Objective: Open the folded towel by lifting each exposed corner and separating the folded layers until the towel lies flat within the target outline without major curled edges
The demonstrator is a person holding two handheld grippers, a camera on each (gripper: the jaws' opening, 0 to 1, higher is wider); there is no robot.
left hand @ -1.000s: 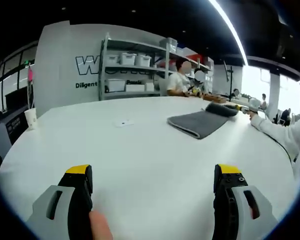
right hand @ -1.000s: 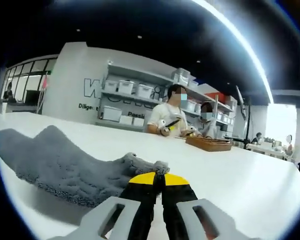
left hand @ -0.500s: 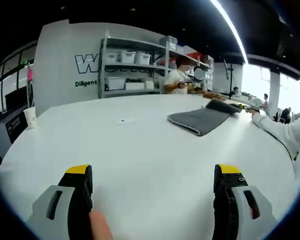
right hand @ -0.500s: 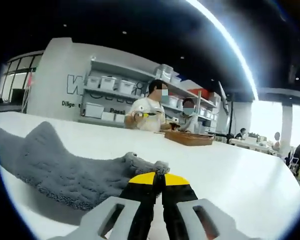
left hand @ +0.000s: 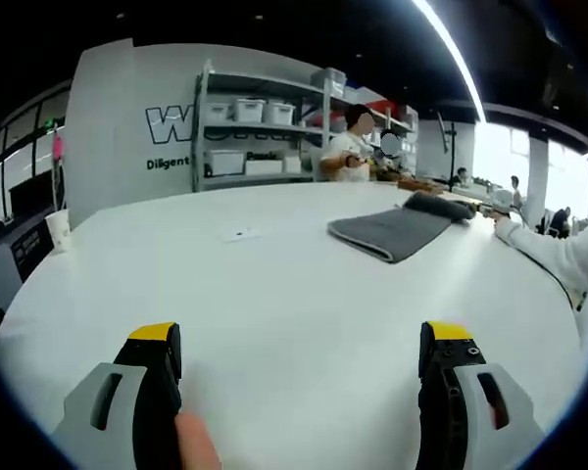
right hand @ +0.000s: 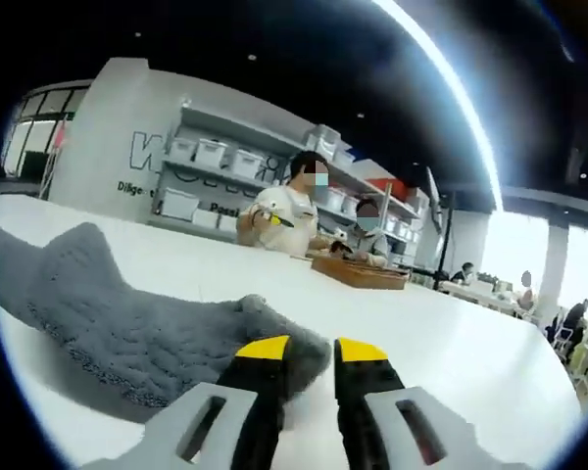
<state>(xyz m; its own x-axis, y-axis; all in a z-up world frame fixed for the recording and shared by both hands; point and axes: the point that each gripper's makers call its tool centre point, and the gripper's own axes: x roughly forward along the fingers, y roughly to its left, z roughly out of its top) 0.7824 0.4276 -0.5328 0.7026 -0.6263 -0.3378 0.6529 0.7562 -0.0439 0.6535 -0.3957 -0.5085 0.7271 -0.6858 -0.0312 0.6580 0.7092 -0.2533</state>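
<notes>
White table (left hand: pixel 274 284) carries the soft, limp grey towel (right hand: pixel 108 323), best pinched at its bunched corner between the narrowly parted right gripper (right hand: pixel 301 349), while the left gripper (left hand: pixel 299 338) hovers wide apart.

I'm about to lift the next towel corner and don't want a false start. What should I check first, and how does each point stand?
1. Right gripper released: ok, jaws parted, towel corner lies between the tips.
2. Left gripper free: ok, jaws wide apart over bare table, nothing between them.
3. Towel opened flat: not ok, bunched and humped in the right gripper view.
4. Target outline: cannot tell, none visible.
5. Left gripper near the towel: not ok, towel lies far across the table.
</notes>
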